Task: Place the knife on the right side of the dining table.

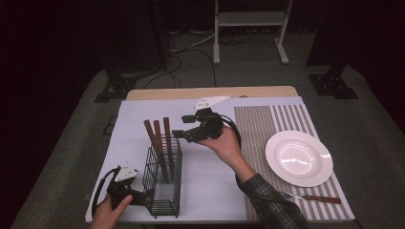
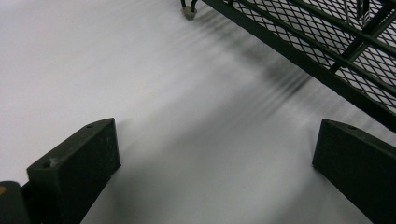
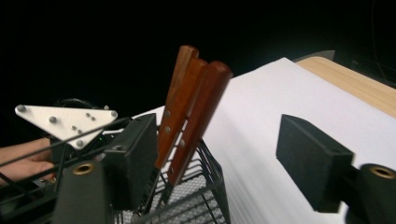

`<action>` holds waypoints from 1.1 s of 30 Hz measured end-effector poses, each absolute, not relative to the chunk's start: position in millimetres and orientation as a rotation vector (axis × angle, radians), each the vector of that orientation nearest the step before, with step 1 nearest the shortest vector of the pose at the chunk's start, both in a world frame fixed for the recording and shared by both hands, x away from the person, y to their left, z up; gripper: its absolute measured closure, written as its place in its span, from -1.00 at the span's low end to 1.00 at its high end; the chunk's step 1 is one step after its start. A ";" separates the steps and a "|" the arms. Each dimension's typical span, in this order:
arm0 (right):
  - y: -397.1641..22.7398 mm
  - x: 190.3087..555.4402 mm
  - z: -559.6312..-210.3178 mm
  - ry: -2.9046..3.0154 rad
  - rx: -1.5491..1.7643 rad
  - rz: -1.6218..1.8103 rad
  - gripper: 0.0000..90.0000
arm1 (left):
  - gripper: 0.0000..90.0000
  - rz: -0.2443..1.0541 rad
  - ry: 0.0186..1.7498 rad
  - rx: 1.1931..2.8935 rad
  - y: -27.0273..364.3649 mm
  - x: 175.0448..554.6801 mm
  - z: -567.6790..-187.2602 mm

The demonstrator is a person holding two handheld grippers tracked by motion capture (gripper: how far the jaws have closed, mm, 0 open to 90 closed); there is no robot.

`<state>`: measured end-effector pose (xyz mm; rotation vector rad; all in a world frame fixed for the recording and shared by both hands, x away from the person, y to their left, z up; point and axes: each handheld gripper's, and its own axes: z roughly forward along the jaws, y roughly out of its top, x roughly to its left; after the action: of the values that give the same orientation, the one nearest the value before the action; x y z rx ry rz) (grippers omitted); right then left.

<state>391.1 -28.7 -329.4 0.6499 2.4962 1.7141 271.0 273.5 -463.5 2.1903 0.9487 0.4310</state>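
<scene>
A black wire basket (image 1: pixel 165 193) stands on the white sheet with three wooden-handled utensils (image 1: pixel 161 136) upright in it, leaning slightly left. My right gripper (image 1: pixel 180 134) hovers just right of the handle tops, pointing left, open with nothing between its jaws. In the right gripper view (image 3: pixel 219 140) the handles (image 3: pixel 191 107) rise beside the left jaw, above the basket's rim (image 3: pixel 198 205). My left gripper (image 1: pixel 144 195) rests low at the basket's near left side, open. In the left gripper view (image 2: pixel 215 154) bare white sheet lies between the jaws and the basket's mesh base (image 2: pixel 327 42) crosses the upper right.
A white plate (image 1: pixel 298 157) sits on a striped placemat (image 1: pixel 267 124) at the right. One wooden-handled utensil (image 1: pixel 315 197) lies on the mat near the front edge. The white sheet (image 1: pixel 210 176) covers the table's middle, and the wooden table edge (image 1: pixel 210 92) shows at the back.
</scene>
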 end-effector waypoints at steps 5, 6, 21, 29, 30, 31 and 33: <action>-17.9 396.3 -331.1 2.501 0.660 1.744 -0.29 | -1.00 0.432 0.949 2.190 273.5 271.0 -463.5; -15.9 397.5 -331.9 2.503 0.666 1.753 -0.28 | -1.00 0.432 0.949 2.190 273.5 271.0 -463.5; 8.4 409.8 -340.3 2.522 0.689 1.797 0.09 | -1.00 0.433 0.948 2.192 273.5 270.8 -463.4; 11.3 412.0 -342.3 2.531 0.695 1.818 0.41 | -1.00 0.434 0.948 2.192 273.5 270.8 -463.4; 11.3 412.1 -342.5 2.531 0.693 1.818 0.45 | -1.00 0.434 0.948 2.192 273.5 270.8 -463.4; 11.2 412.2 -342.6 2.532 0.693 1.820 0.47 | -1.00 0.434 0.948 2.192 273.5 270.8 -463.4; 11.1 412.1 -342.4 2.534 0.692 1.826 0.53 | -1.00 0.434 0.948 2.192 273.5 270.8 -463.4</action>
<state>412.1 11.1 -342.4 0.6915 2.5338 1.8263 270.8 273.5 -463.4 2.1918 0.9480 0.4336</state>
